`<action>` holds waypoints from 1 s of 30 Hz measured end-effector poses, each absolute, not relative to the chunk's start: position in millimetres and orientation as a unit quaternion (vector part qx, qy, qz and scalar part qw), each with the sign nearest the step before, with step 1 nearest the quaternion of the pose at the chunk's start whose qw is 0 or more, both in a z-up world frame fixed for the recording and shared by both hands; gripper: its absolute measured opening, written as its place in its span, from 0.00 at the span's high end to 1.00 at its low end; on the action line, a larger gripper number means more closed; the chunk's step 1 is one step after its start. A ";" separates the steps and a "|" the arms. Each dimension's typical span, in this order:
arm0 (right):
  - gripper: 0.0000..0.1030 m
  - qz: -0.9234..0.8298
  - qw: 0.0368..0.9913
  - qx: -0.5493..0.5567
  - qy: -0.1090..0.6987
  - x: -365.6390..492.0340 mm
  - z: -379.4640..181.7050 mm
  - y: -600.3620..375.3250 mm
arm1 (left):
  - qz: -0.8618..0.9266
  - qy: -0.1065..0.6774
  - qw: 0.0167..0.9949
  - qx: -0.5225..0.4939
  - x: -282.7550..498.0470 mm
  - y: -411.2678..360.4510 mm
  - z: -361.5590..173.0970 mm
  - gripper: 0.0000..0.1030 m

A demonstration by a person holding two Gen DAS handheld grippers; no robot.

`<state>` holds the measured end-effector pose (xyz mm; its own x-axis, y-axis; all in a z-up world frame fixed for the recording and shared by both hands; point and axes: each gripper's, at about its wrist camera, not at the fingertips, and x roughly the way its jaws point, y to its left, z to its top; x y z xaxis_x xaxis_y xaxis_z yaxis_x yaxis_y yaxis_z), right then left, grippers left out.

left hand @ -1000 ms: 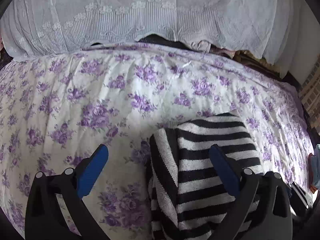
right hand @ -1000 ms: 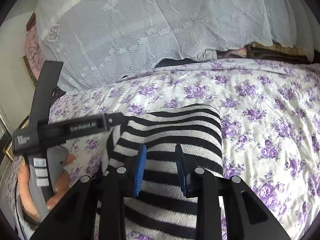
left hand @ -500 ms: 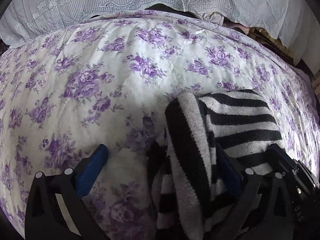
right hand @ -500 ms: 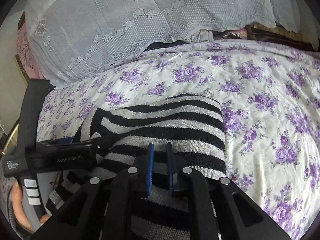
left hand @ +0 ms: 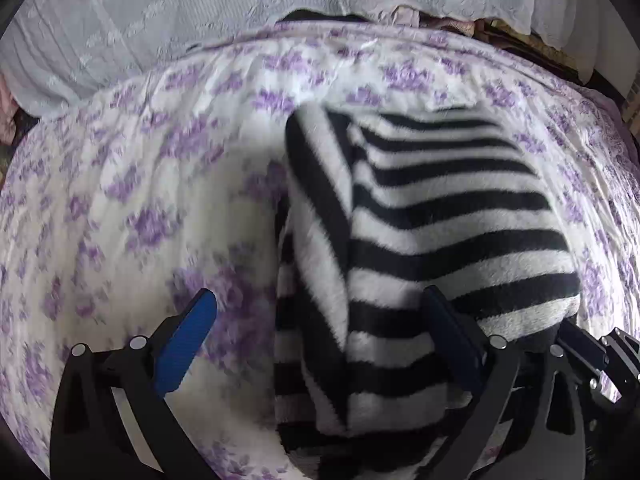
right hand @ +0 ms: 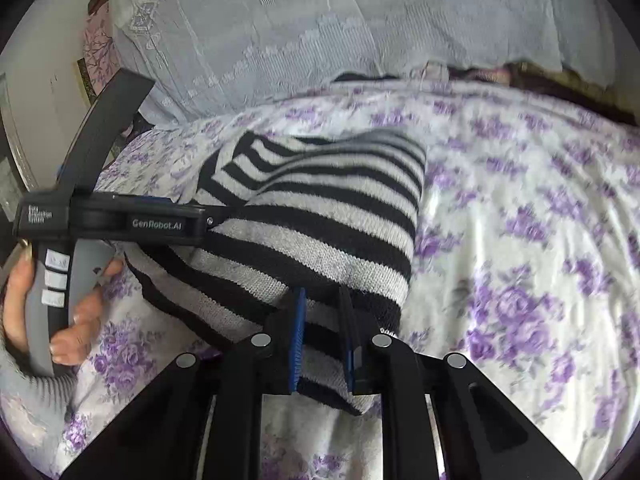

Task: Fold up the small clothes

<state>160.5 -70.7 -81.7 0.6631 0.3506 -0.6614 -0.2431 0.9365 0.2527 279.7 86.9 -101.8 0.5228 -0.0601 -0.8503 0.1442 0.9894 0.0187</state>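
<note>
Right wrist only: tongs (right hand: 322,336) seemingly pinching striped garment (right hand: 328,216) edge

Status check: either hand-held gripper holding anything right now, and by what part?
The right hand-held gripper pinches the striped garment at its near folded edge. The left hand-held gripper is wide open, straddling the garment's left side, not gripping.

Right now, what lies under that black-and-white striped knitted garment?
The black-and-white striped knitted garment lies on a white bedsheet with purple flowers, which shows all around it. Anything directly beneath its folded layers is covered.
</note>
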 end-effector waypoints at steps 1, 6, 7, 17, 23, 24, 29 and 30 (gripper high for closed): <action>0.84 0.169 0.905 0.082 0.381 162.3 -80.4 -72.0 | -0.063 0.485 0.872 0.007 276.3 97.3 -107.3 0.04; 0.84 0.172 0.906 0.080 0.379 159.9 -82.1 -71.1 | -0.048 0.477 0.878 -0.012 259.4 102.0 -107.7 0.04; 0.84 0.173 0.905 0.082 0.379 159.9 -82.3 -71.0 | -0.044 0.475 0.879 -0.013 256.5 101.2 -107.0 0.04; 0.82 0.197 0.916 0.162 0.309 154.9 -47.3 -98.5 | -0.070 0.399 0.909 -0.097 226.1 122.2 -63.2 0.04; 0.80 0.196 0.906 0.165 0.337 196.6 -47.5 -89.1 | -0.052 0.460 0.884 -0.064 251.5 113.2 -94.8 0.04; 0.78 0.196 0.897 0.152 0.366 206.5 -62.8 -82.9 | -0.054 0.479 0.874 -0.065 257.8 113.4 -104.4 0.04; 0.78 0.191 0.909 0.113 0.352 203.8 -74.5 -74.1 | -0.042 0.478 0.876 -0.042 257.1 107.4 -106.0 0.04; 0.78 0.191 0.911 0.111 0.349 202.4 -74.9 -74.0 | -0.043 0.478 0.876 -0.046 256.9 108.6 -106.5 0.04</action>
<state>202.4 -74.0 -74.9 0.6836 0.4261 -0.5925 -0.2715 0.9021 0.3356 256.9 108.6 -106.5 0.5389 -0.1197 -0.8338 0.0326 0.9921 -0.1214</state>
